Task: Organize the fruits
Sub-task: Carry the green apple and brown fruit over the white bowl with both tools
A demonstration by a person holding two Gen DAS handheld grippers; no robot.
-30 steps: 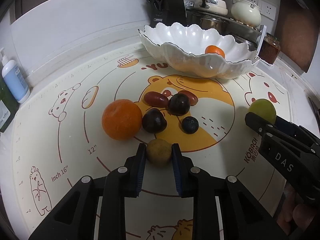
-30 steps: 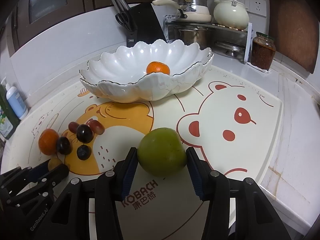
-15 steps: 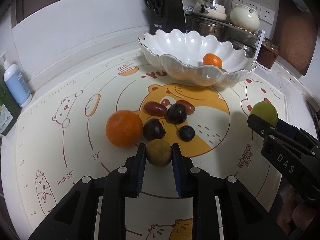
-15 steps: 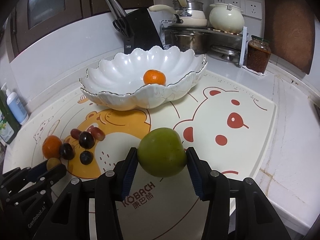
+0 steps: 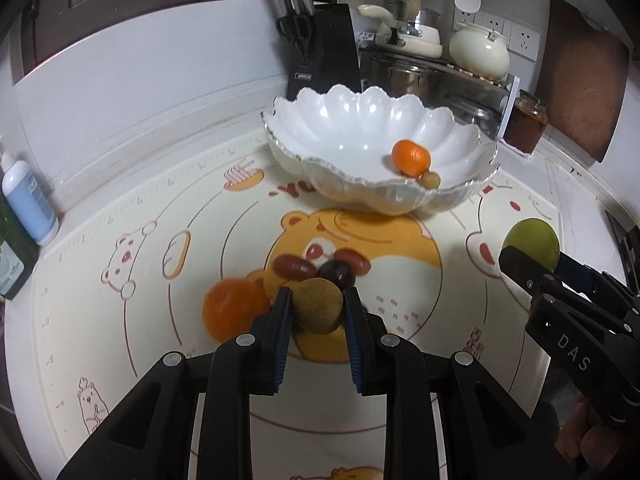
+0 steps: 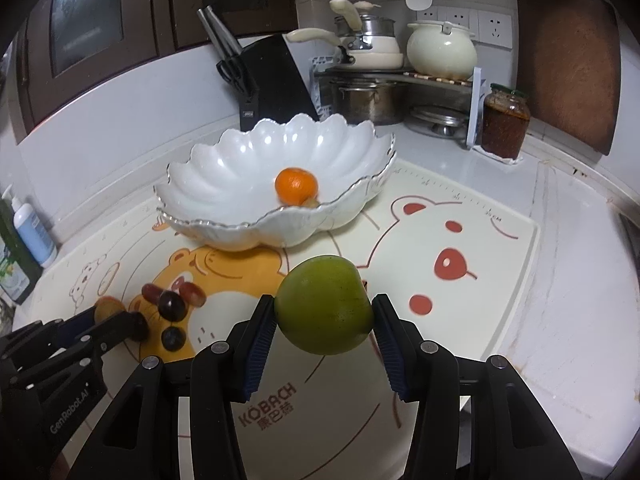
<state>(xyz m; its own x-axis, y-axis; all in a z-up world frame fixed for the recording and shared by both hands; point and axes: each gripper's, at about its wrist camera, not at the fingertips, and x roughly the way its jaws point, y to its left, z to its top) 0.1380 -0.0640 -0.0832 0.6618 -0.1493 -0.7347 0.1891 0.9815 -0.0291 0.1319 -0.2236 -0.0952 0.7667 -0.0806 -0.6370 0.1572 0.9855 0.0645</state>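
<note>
My left gripper (image 5: 317,310) is shut on a small brown round fruit (image 5: 318,305) and holds it above the mat. My right gripper (image 6: 324,308) is shut on a green fruit (image 6: 324,304), also lifted; it shows at the right of the left wrist view (image 5: 532,242). A white scalloped bowl (image 5: 344,136) holds a small orange (image 5: 411,157) and a small tan fruit (image 5: 431,180). On the mat lie a large orange (image 5: 232,312), red grapes (image 5: 294,267) and dark grapes (image 6: 173,305), partly hidden behind my left fingers.
A bear-print mat (image 5: 120,280) covers the counter. A knife block (image 5: 324,48), pots on a rack (image 6: 368,92) and a jar (image 6: 505,126) stand at the back. A pump bottle (image 5: 28,196) stands at the left. The counter edge is at the right.
Both grippers have risen with their fruits and moved toward the bowl. The fruit on the mat looks smaller and lower. A small tan fruit now shows in the bowl.
</note>
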